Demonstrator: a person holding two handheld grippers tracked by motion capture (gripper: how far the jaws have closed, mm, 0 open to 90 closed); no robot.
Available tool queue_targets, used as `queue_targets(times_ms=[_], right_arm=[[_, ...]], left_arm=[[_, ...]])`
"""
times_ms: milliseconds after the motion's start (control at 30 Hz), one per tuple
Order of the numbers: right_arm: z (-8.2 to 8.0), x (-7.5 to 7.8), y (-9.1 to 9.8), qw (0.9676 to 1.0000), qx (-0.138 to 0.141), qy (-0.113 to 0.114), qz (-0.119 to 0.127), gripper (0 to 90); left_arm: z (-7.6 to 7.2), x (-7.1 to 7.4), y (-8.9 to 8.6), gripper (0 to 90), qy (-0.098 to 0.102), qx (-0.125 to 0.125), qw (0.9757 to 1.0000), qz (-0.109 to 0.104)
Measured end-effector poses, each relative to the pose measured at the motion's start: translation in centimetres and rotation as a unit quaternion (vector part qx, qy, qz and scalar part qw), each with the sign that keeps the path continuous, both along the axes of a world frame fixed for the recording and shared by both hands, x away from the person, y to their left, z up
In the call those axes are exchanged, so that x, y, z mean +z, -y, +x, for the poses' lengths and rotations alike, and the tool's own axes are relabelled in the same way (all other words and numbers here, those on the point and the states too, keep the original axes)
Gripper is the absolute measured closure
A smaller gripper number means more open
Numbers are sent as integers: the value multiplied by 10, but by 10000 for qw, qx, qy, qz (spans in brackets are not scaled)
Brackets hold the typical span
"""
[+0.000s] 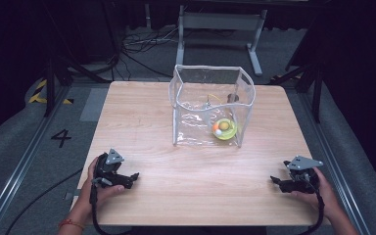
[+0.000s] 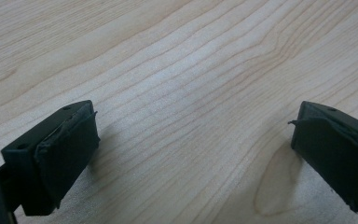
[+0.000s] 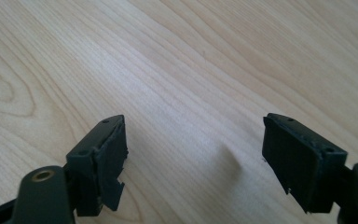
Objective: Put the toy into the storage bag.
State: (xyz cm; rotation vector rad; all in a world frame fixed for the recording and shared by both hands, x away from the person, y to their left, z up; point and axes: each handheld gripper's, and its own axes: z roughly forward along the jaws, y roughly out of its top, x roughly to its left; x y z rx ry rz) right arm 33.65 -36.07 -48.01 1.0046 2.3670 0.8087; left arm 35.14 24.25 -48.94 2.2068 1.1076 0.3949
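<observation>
The left gripper [image 1: 133,178] is held low over the near left part of the worktop [image 1: 152,127], its jaws spread wide with nothing between them; the right gripper [image 1: 275,181] is held the same way near the right front corner, jaws wide and empty. The clear plastic bag [image 1: 210,105] is stood upright and open-topped toward the far middle, well apart from both grippers, with a yellow-green dish [image 1: 224,129] and small balls [image 1: 217,128] seen inside at its base.

The soft, unweighted walls could be pushed over or slid by a careless reach, and the contents spilled. A jaw could also be caught on the bag's rim. Bare wood is left all around the bag and between the hands. The right edge lies close to the right gripper, so little room is left there.
</observation>
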Motion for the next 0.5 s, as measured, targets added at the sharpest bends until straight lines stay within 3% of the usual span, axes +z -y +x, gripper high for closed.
queue_targets(times_ms=[33,100,200,333,500], right_arm=[[-4,-4,5,9995,-129,60,276,211],[-6,-6,7,9991,-180,63,386,212],[-9,-13,15,9957,-394,27,839,192],[-7,-14,19,9940,-498,-165,957,167],[-6,-14,19,9937,-529,-185,966,162]], left_arm=[[0,0,0,9,-1,1,10000,0],[0,0,0,9,3,-6,10000,-6],[0,0,0,9,8,4,10000,-1],[-1,0,0,9,2,25,10000,-6],[-1,0,0,9,4,38,10000,-5]])
